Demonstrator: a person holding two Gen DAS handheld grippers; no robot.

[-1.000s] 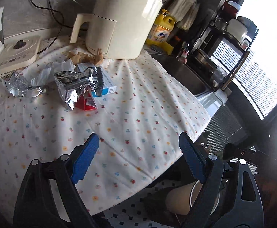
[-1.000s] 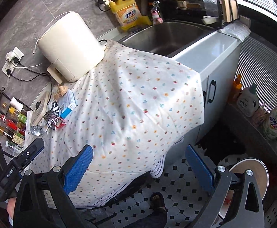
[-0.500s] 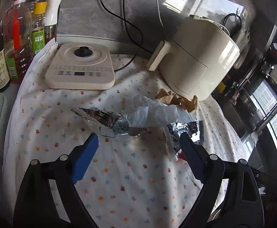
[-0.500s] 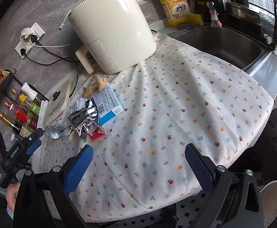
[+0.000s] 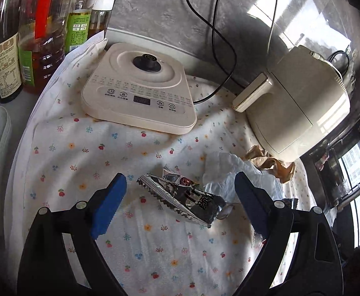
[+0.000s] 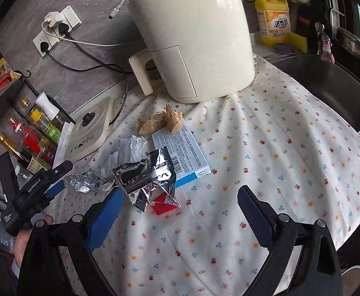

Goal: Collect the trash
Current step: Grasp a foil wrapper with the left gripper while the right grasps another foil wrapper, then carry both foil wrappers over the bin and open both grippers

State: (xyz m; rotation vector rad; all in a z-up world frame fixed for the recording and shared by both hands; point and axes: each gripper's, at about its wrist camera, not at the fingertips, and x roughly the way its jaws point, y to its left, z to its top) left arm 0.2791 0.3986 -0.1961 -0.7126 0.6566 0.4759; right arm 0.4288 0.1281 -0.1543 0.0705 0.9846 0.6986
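Left wrist view: the left gripper [image 5: 178, 206] is spread wide, its blue pads holding nothing. Between them, just ahead, a crinkled foil wrapper [image 5: 183, 198] lies on the flowered cloth [image 5: 86, 162]; its dark print is too creased to read. Whether the pads touch the cloth cannot be told. Beyond the right pad lies a white plastic scrap [image 5: 229, 172] with crumpled brown paper [image 5: 271, 162] past it, against the cream air fryer [image 5: 295, 108]. Straight ahead sits a flat cream heating base [image 5: 140, 98]; its panel lettering is too small to make out. Far left stand oil and sauce bottles [image 5: 34, 39], their tops cut off by the frame.

Right wrist view: the right gripper [image 6: 177, 214] is also wide apart and holds nothing. Just ahead between the pads lies a silver foil bag [image 6: 147, 175] showing a barcode, with a red packet [image 6: 163, 204] partly hidden beneath it. Behind it is a white and blue box [image 6: 180, 153], its fine print unreadable. To the left, the other tool's black body reads "GenRobot.AI". Far ahead right, a yellow detergent jug [image 6: 273, 22] bears Chinese characters and "28".
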